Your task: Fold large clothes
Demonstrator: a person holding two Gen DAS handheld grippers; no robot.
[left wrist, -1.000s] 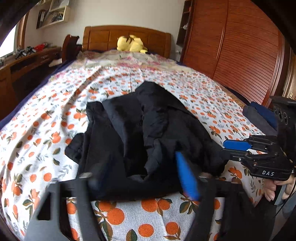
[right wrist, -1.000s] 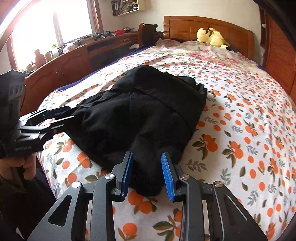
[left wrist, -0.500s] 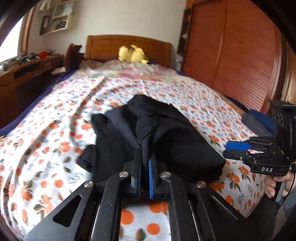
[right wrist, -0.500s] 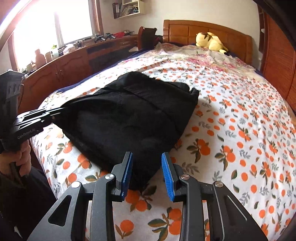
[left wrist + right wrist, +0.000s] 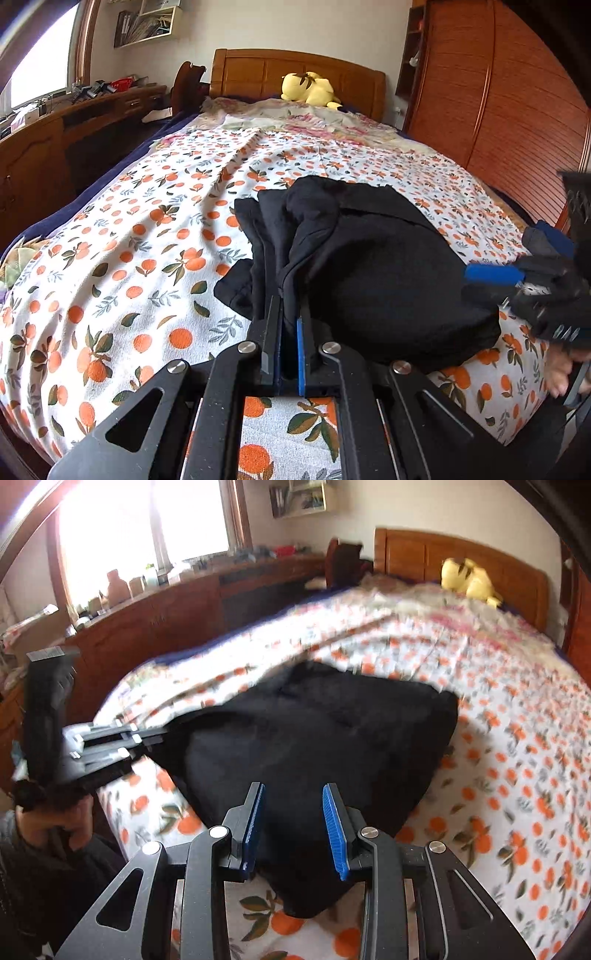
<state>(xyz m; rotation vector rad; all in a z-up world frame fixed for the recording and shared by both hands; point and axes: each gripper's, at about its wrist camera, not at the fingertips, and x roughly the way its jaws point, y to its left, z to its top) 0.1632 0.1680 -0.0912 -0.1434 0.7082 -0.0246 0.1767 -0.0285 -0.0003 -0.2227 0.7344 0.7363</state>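
Note:
A bulky black garment (image 5: 369, 266) (image 5: 314, 731) lies bunched near the foot of a bed with an orange-print sheet (image 5: 147, 258) (image 5: 517, 757). My left gripper (image 5: 288, 325) is shut on a fold at the garment's near left edge, and the cloth rises between its pads. In the right wrist view the left gripper (image 5: 155, 738) shows at the left, pinching that same edge. My right gripper (image 5: 293, 812) holds the thick near right corner, with black cloth filling the gap between its blue pads and a tail hanging toward the camera. In the left wrist view the right gripper (image 5: 476, 284) is blurred at the garment's right side.
A yellow plush toy (image 5: 310, 88) (image 5: 469, 578) rests by the wooden headboard. A wooden counter (image 5: 166, 620) runs along the bed's left side and a wardrobe (image 5: 498, 110) stands on the right. Dark blue cloth (image 5: 554, 236) lies at the bed's right edge. A person's hand (image 5: 74, 812) grips the left tool.
The left jaws went from open around the garment's edge to shut on it. Both hands have since shifted with the cloth, its left edge is pulled taut, and the right view is motion-blurred.

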